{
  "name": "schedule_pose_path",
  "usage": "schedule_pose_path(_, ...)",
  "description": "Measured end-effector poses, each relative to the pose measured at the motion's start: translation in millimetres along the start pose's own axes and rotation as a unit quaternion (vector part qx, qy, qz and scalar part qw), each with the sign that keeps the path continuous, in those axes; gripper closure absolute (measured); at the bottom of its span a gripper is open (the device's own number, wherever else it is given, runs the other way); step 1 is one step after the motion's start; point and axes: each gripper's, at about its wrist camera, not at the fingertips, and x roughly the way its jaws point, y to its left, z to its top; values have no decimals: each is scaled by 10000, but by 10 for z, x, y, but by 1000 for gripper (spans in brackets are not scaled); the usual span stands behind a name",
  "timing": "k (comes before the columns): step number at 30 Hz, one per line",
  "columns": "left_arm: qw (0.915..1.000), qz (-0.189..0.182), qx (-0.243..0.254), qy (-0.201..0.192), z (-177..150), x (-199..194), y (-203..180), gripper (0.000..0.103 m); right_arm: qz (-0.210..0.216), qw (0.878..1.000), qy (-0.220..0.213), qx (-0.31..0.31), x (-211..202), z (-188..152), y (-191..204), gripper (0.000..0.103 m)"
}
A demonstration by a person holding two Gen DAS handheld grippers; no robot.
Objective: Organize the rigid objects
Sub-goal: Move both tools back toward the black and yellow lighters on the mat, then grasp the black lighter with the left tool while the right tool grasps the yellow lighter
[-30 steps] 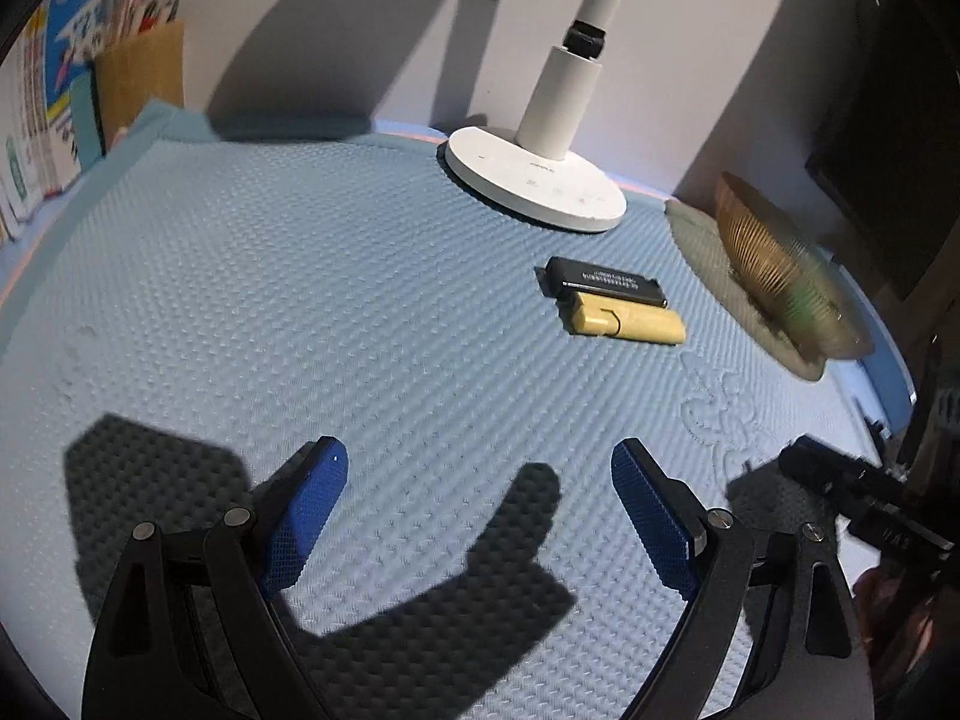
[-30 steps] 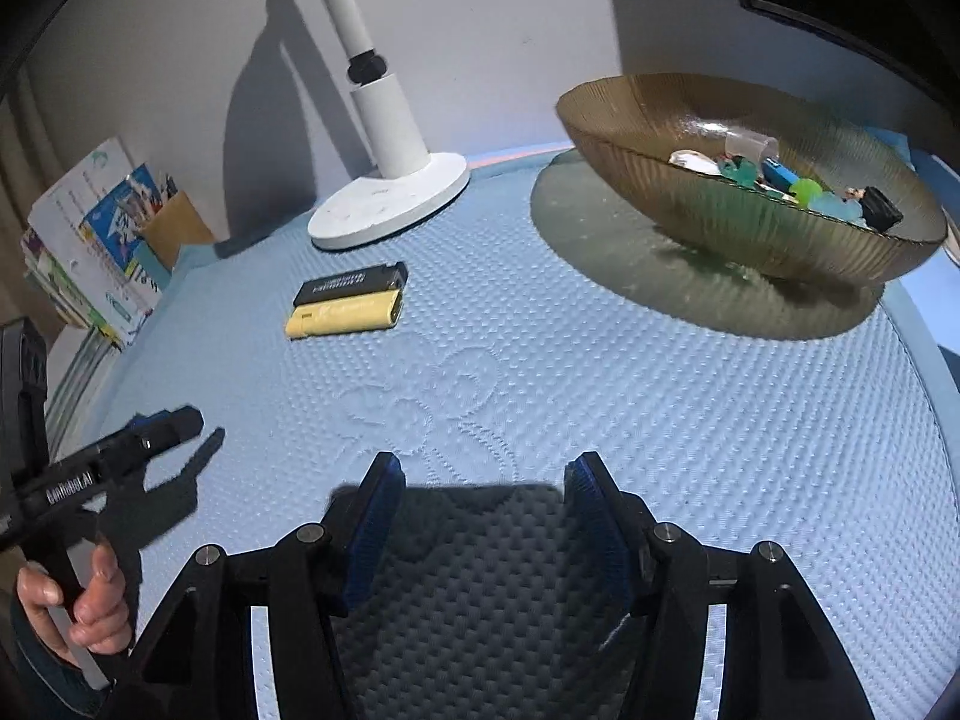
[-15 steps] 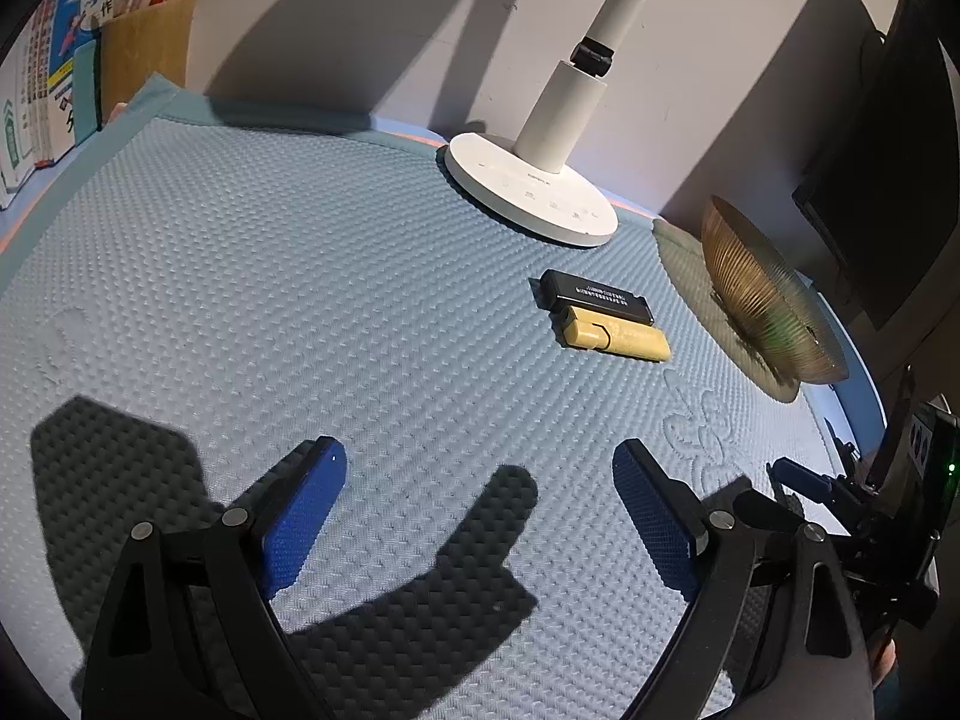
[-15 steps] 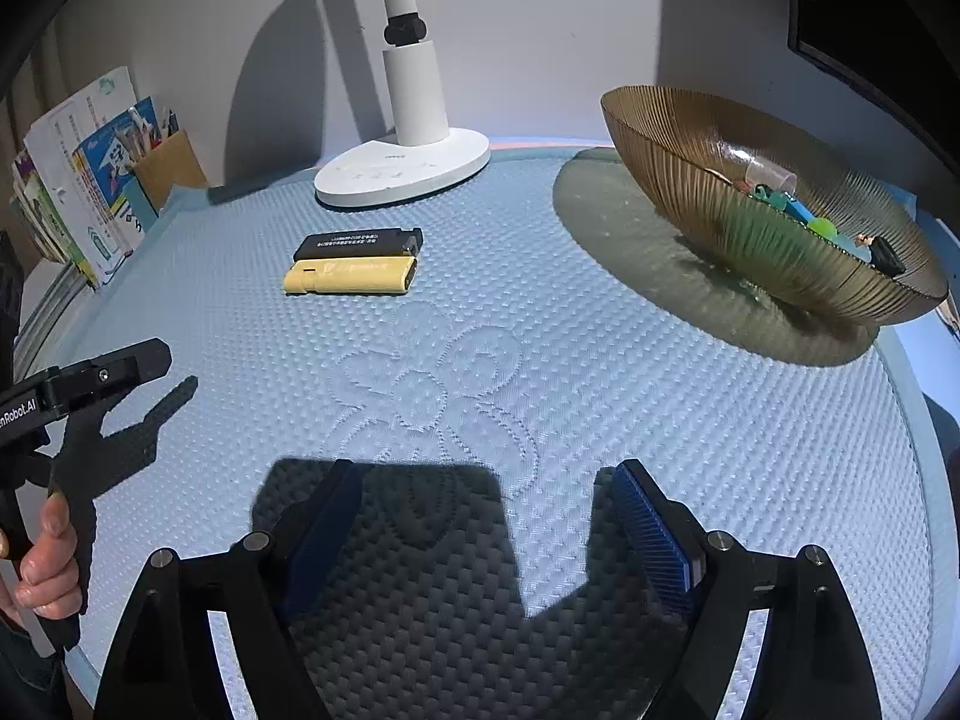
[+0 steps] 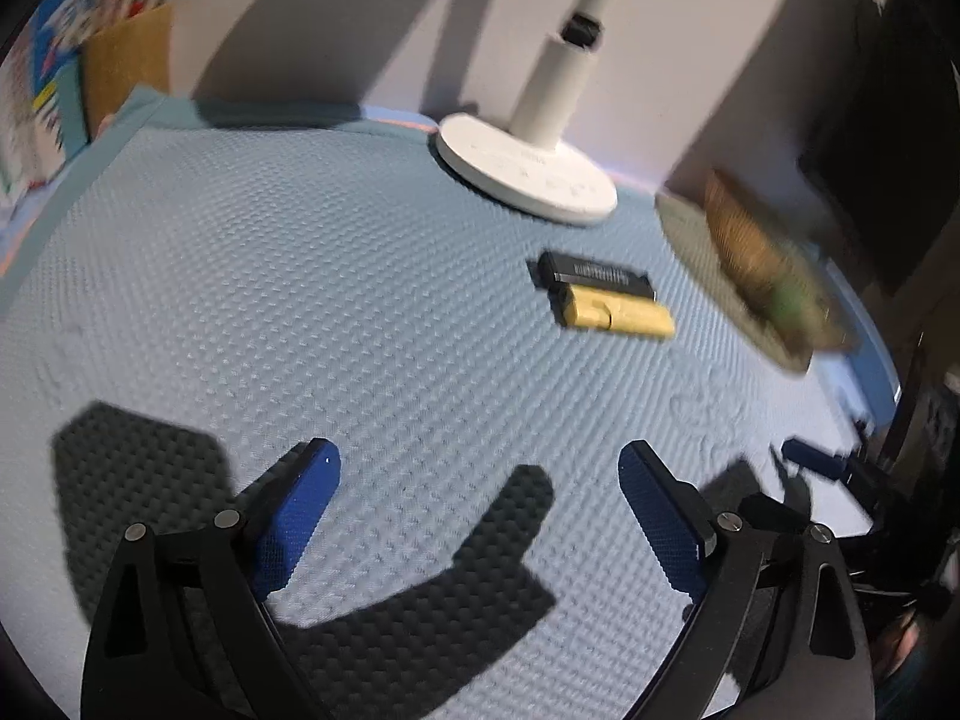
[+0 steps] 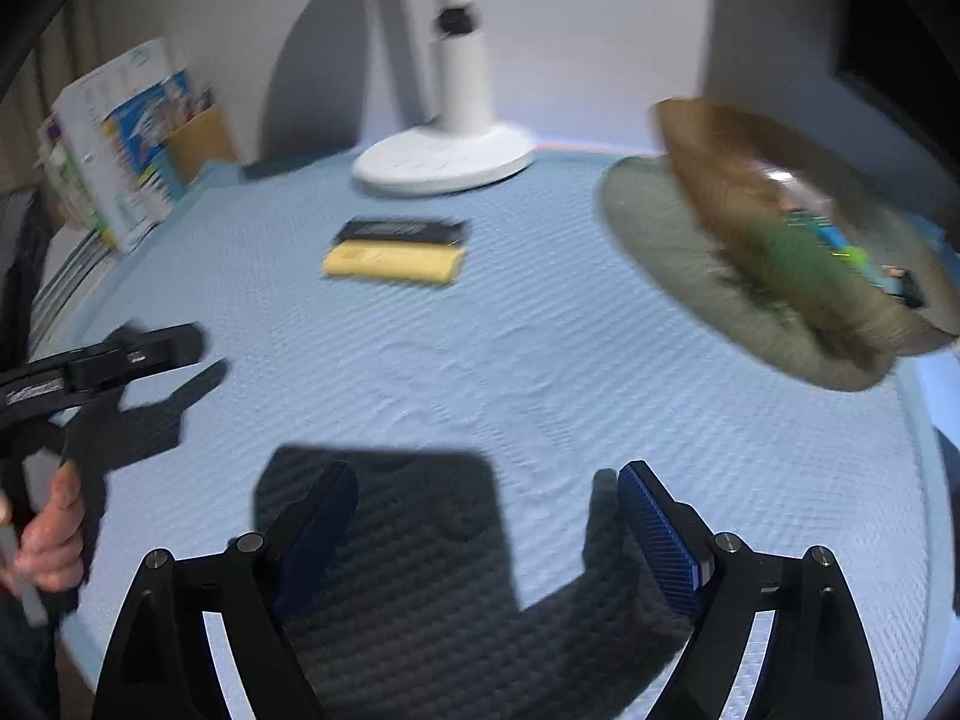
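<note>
A black lighter point(image 5: 594, 272) point(image 6: 401, 231) and a yellow lighter point(image 5: 615, 315) point(image 6: 393, 263) lie side by side, touching, on the blue quilted mat in front of the lamp. My left gripper point(image 5: 480, 468) hangs over the near mat, its jaws opening wide with nothing between them. My right gripper point(image 6: 486, 489) is also low over the near mat, jaws opening, empty. A ribbed amber bowl point(image 6: 774, 222) point(image 5: 756, 252) at the right holds several small colourful items. In the right wrist view the left gripper's finger point(image 6: 150, 351) shows at the left, held by a hand point(image 6: 51, 540).
A white lamp base point(image 5: 525, 171) point(image 6: 444, 159) stands at the back of the mat. A cardboard box point(image 5: 123, 60) and upright booklets point(image 6: 120, 138) stand at the back left. A dark screen point(image 5: 870, 120) lies behind the bowl.
My right gripper's jaws have spread from fairly narrow to wide, and its view has rolled and swung so the lighters sit nearer centre. The left gripper has kept its place.
</note>
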Motion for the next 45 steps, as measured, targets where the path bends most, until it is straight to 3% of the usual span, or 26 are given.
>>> schedule_pose_path(3,9987,30,491,-88,145,-115,-70,10,-20,9991,175,-382,-32,134,124,15)
schedule_pose_path(9,9883,434,1433,-289,655,-20,-103,10,-211,9928,-211,-1164,16,667,314,16)
schedule_pose_path(11,9854,452,1629,-204,784,122,-99,15,-177,9910,-154,-1318,206,782,321,31)
schedule_pose_path(12,9842,402,1719,-145,829,192,-104,18,-74,9911,-39,-1327,316,830,295,42)
schedule_pose_path(17,9756,383,2162,75,980,562,-163,23,234,9936,178,-1090,694,983,103,42)
schedule_pose_path(20,9762,299,2143,127,1033,693,-150,23,680,9933,135,-928,732,1007,93,42)
schedule_pose_path(26,9736,10,2278,140,1010,726,-135,23,1567,9774,201,-1407,624,814,395,52)
schedule_pose_path(29,9697,-5,2441,126,981,712,-157,23,1234,9784,165,-1649,644,794,514,52)
schedule_pose_path(35,9700,-38,2427,89,1046,695,-110,23,1020,9781,91,-1811,769,887,641,52)
schedule_pose_path(36,9697,-57,2441,82,1054,686,-109,23,941,9769,19,-1918,763,865,682,58)
schedule_pose_path(37,9692,-85,2459,70,1062,674,-117,23,988,9754,-7,-1973,750,856,699,74)
schedule_pose_path(38,9688,-122,2474,66,1066,670,-127,23,1034,9741,-23,-2013,721,839,703,79)
schedule_pose_path(41,9656,-316,2581,52,1062,682,-242,23,867,9738,-110,-2098,561,695,651,80)
schedule_pose_path(45,9521,-434,3026,5,1034,763,-551,23,701,9810,-43,-1810,318,372,379,80)
